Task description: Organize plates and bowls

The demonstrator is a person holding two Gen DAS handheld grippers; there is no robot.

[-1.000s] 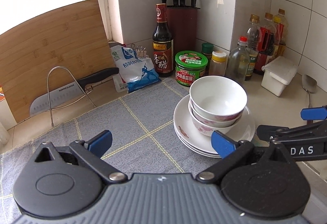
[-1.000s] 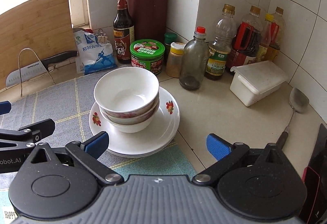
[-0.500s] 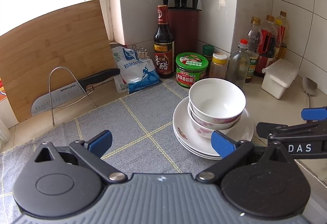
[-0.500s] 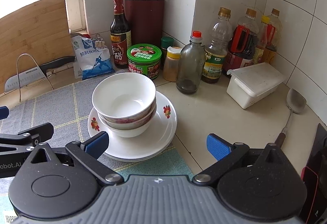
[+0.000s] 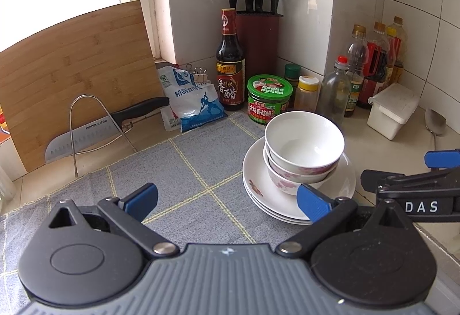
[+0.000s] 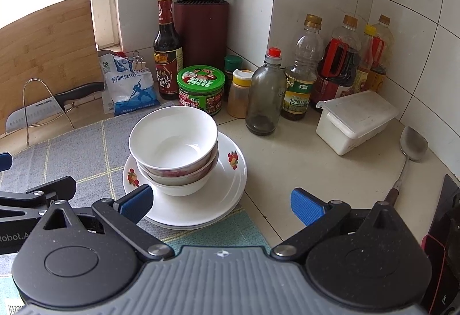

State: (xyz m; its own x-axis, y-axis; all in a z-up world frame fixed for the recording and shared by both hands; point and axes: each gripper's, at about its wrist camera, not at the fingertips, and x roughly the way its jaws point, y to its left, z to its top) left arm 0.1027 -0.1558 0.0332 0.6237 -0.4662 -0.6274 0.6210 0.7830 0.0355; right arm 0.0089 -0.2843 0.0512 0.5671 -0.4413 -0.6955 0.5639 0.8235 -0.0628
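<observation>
Right wrist: plates (image 6: pixel 201 211) overhang mat (image 6: pixel 72 154) edge; tongs (image 6: pixel 221 204) spread.

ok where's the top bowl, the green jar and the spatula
top bowl (image 6: pixel 172 139): right wrist view, inner wall
green jar (image 6: pixel 200 78): right wrist view, lid
spatula (image 6: pixel 413 143): right wrist view, metal head

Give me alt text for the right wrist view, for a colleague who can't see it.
Nested white bowls sit on a stack of white plates at the edge of a grey mat, just ahead of the open, empty right gripper. Behind them, sauce bottles, a green-lidded jar and a knife block line the tiled corner.
</observation>
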